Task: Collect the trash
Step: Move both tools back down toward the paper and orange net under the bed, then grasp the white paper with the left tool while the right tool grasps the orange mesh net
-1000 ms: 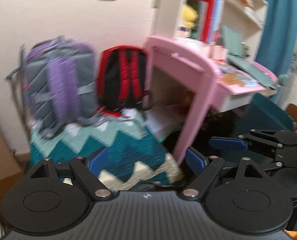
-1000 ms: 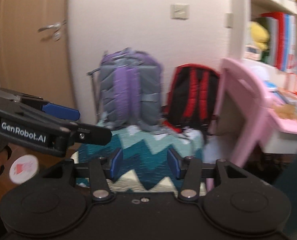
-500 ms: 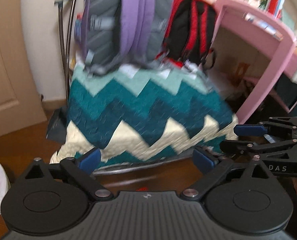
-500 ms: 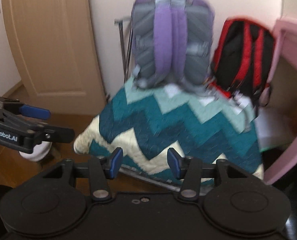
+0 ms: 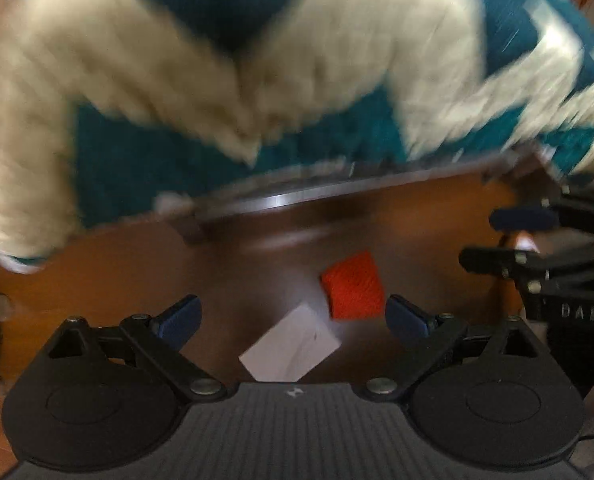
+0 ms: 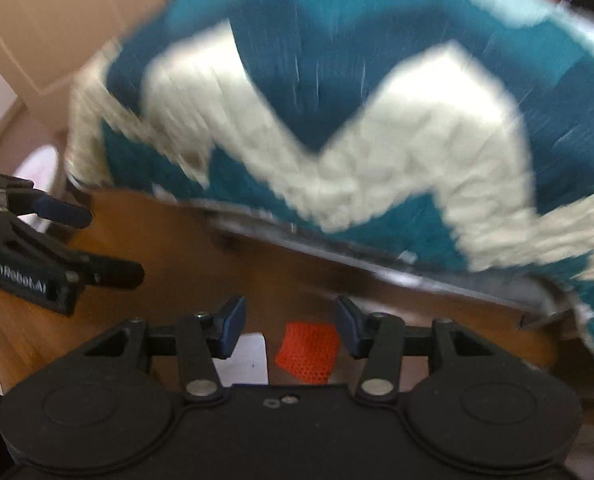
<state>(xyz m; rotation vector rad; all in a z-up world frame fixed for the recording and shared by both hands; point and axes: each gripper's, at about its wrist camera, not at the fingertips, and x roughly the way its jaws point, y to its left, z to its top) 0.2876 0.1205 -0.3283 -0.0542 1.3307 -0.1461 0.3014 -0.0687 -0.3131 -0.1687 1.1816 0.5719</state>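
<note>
A red mesh scrap (image 5: 353, 286) and a white slip of paper (image 5: 291, 346) lie side by side on the brown wooden floor. My left gripper (image 5: 293, 316) points down over them, open wide, nothing between its blue pads. In the right wrist view the red mesh scrap (image 6: 309, 354) lies below the gap of my right gripper (image 6: 289, 324), which is open and holds nothing; the white paper (image 6: 243, 358) shows just left of it. Each gripper also appears in the other's view: the right gripper (image 5: 493, 238) at the right edge, the left gripper (image 6: 109, 244) at the left edge.
A teal and cream zigzag blanket (image 5: 257, 80) hangs over a metal-framed piece of furniture just beyond the scraps, its rail (image 5: 297, 200) close above the floor. A wooden door (image 6: 57, 32) stands at upper left. Something white (image 6: 37, 164) lies on the floor far left.
Both grippers have dropped and tipped from facing the backpacks and desk to facing the floor. The red scrap and white paper have come into view. The left jaws stand wider than before.
</note>
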